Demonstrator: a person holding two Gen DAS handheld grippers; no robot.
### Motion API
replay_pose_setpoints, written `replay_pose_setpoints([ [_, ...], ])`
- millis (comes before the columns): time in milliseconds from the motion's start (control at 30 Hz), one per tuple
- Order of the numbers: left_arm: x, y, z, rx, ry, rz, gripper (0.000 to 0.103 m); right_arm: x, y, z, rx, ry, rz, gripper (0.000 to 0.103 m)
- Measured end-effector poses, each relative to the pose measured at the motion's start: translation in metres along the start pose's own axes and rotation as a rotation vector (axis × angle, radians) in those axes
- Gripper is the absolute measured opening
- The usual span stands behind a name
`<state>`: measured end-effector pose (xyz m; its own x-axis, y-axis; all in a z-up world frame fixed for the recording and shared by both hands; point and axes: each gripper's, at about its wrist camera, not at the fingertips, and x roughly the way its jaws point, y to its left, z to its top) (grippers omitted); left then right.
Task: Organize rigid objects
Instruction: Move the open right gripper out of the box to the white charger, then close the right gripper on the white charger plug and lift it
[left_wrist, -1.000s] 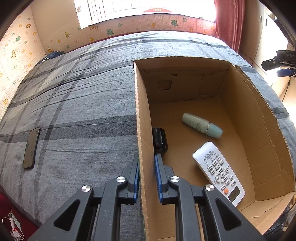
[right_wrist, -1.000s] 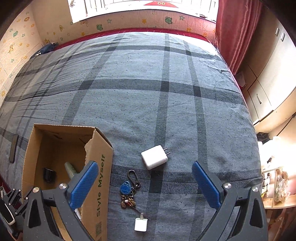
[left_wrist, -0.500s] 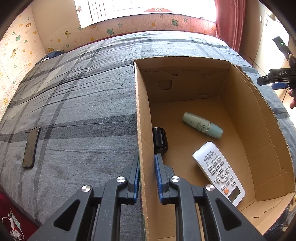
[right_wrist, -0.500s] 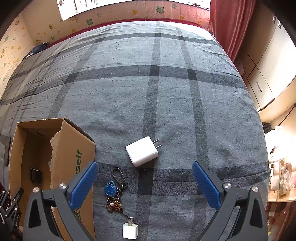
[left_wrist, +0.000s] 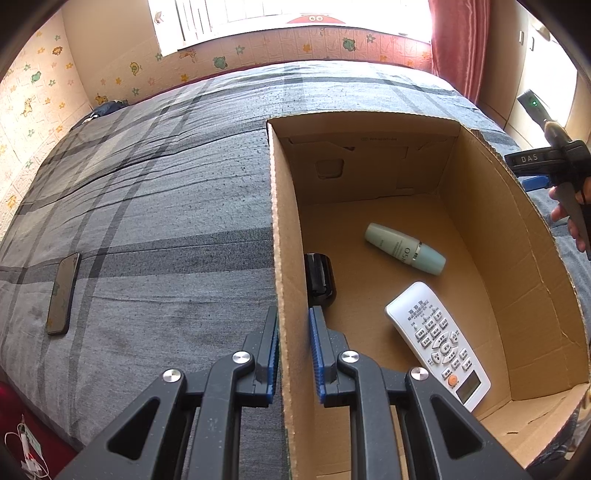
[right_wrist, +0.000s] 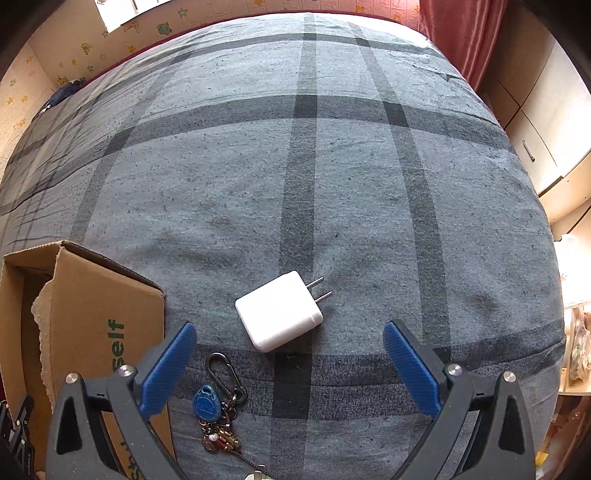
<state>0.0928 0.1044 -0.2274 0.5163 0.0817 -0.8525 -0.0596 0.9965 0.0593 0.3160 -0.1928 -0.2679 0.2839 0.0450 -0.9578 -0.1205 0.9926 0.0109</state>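
My left gripper (left_wrist: 293, 321) is shut on the left wall of an open cardboard box (left_wrist: 284, 229) on the bed. Inside lie a pale green bottle (left_wrist: 404, 248), a white remote control (left_wrist: 437, 345) and a small black object (left_wrist: 319, 278). My right gripper (right_wrist: 288, 334) stands wide open above the bed, its blue pads (right_wrist: 170, 365) flanking a white plug charger (right_wrist: 279, 312) that lies just beyond them. A key bunch with a blue tag (right_wrist: 216, 410) lies below the charger, beside the box (right_wrist: 92, 317).
A dark phone (left_wrist: 62, 293) lies on the grey plaid bedspread (right_wrist: 332, 166) left of the box. A hand with the right gripper's handle (left_wrist: 554, 166) shows past the box's right wall. Cupboards (right_wrist: 535, 110) stand off the bed's right side.
My right gripper has come down toward the bed; the white charger now looks larger and sits between the open fingers. The left gripper and box have not moved.
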Motion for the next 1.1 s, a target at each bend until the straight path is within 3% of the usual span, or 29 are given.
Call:
replay_pose_setpoints([
  [567, 0.000, 0.002, 0.000, -0.004, 0.002, 0.001, 0.018, 0.041, 0.007, 0.015, 0.000, 0.056, -0.016, 0.101],
  [667, 0.000, 0.001, 0.000, -0.004, 0.002, 0.001, 0.018, 0.045, 0.010, 0.017, -0.003, 0.065, -0.013, 0.093],
  [733, 0.000, 0.001, 0.000, -0.005, 0.003, 0.001, 0.018, 0.048, 0.012, 0.018, -0.003, 0.076, -0.016, 0.070],
  [767, 0.000, 0.001, 0.000, -0.005, 0.002, 0.000, 0.018, 0.049, 0.013, 0.018, -0.003, 0.079, -0.015, 0.067],
  [1100, 0.001, 0.002, 0.000, -0.005, 0.002, 0.001, 0.018, 0.044, 0.011, 0.012, 0.010, 0.077, -0.017, 0.066],
])
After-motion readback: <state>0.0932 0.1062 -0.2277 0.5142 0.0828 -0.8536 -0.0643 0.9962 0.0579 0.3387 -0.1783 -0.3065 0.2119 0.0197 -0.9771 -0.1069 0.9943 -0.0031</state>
